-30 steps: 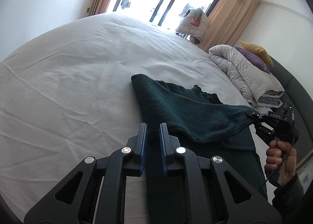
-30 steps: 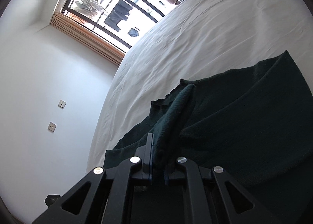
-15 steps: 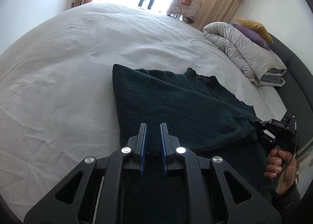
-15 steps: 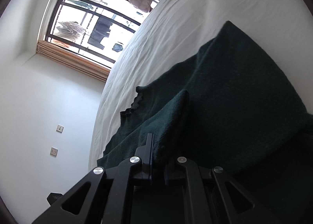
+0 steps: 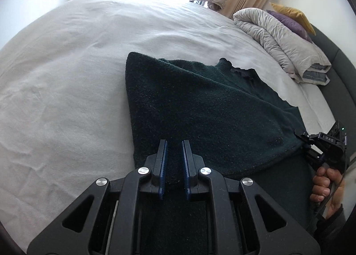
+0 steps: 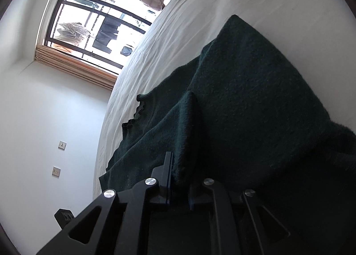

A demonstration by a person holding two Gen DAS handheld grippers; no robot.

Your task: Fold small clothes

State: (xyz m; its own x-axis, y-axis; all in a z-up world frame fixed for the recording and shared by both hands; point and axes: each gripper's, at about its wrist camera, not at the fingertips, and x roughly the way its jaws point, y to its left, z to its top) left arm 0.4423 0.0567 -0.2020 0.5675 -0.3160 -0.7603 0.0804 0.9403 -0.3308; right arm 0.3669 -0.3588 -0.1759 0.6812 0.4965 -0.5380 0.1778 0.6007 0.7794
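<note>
The dark green sweater [image 5: 200,108] lies mid-frame on the bed [image 5: 66,76], its folded edge pinched by the left gripper [image 5: 174,161] and the right gripper [image 6: 180,179] – whose jaws are opening – so an uneven release could skew the fold.

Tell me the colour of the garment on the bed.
Dark green knit garment, plain; clearest in the left wrist view.

The right gripper's [image 6: 179,179] far finger is buried under the dark green sweater [image 6: 255,108], so its grip cannot be seen directly; the person's hand [image 5: 327,188] is cut by the picture's edge; the sweater's lower part runs behind the left gripper [image 5: 174,161]; the clothes outside the window [image 6: 106,34] are too small to tell.
</note>
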